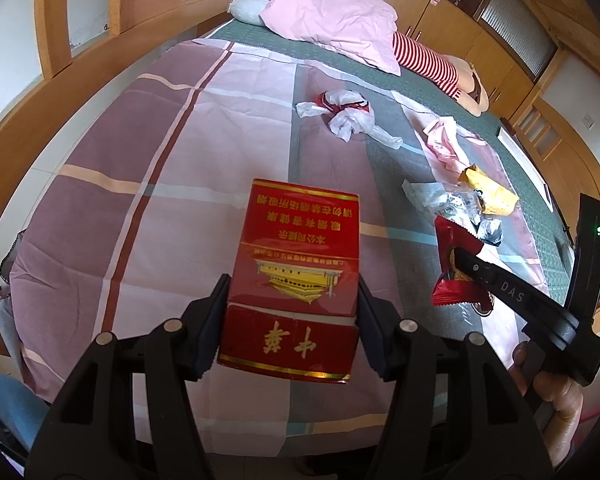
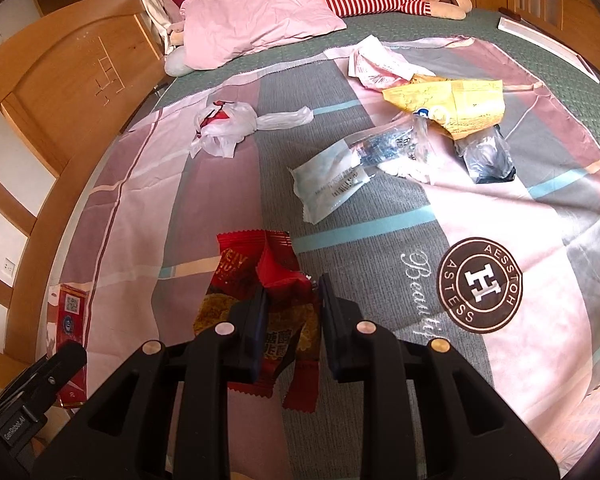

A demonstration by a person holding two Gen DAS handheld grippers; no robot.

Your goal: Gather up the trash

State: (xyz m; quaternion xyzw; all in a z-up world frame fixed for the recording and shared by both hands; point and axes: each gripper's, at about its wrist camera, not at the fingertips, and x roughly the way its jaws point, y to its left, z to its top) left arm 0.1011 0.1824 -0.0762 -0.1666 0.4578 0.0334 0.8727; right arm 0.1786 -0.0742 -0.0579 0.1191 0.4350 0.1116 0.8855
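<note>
Both hands are loaded mid-collection, and no bin shows, so I judge the next move is to carry these two pieces off to wherever trash is gathered, then return for the rest. The left gripper [image 1: 292, 320] has its fingers [image 1: 210, 332] about half spread, clamped on the sides of a red cigarette pack [image 1: 296, 276] over the bed [image 1: 172, 160]. The right gripper [image 2: 292, 320] is narrowly closed on a crumpled red snack wrapper [image 2: 276, 280]; a white plastic bag [image 2: 236, 124], a yellow wrapper [image 2: 451, 100] and a clear packet [image 2: 339, 180] lie beyond.
</note>
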